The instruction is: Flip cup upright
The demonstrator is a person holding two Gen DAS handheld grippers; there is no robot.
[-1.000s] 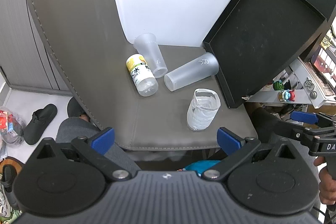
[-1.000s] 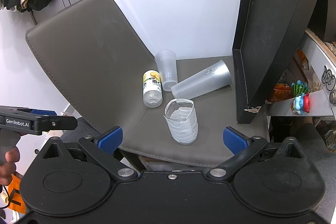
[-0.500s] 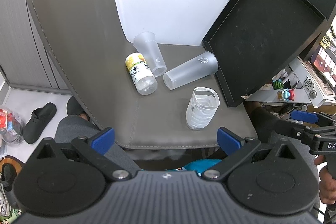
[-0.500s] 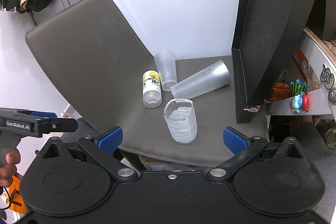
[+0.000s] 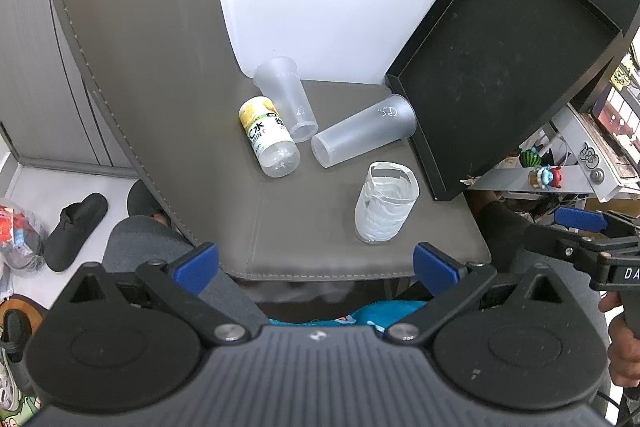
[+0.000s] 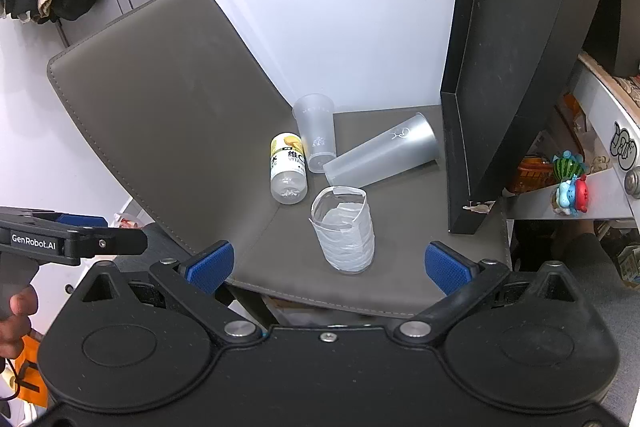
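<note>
Two frosted plastic cups lie on their sides on a grey chair seat [image 5: 320, 227]. The larger cup [image 5: 362, 133] [image 6: 384, 155] points its mouth toward the right. The smaller cup [image 5: 288, 99] [image 6: 317, 133] lies behind it, beside a small bottle. A white tape-wrapped cup [image 5: 385, 203] [image 6: 344, 231] stands upright near the seat's front. My left gripper [image 5: 316, 263] is open and empty before the seat's front edge. My right gripper [image 6: 326, 263] is open and empty, just short of the wrapped cup.
A small yellow-labelled bottle [image 5: 268, 137] [image 6: 288, 169] lies on its side at the left. A black tray [image 5: 504, 67] [image 6: 508, 67] leans upright at the seat's right edge. The chair back [image 6: 160, 99] rises on the left. A cluttered shelf [image 6: 580, 179] stands right.
Both views have shifted only slightly; the objects on the seat have not moved and both grippers stay open.
</note>
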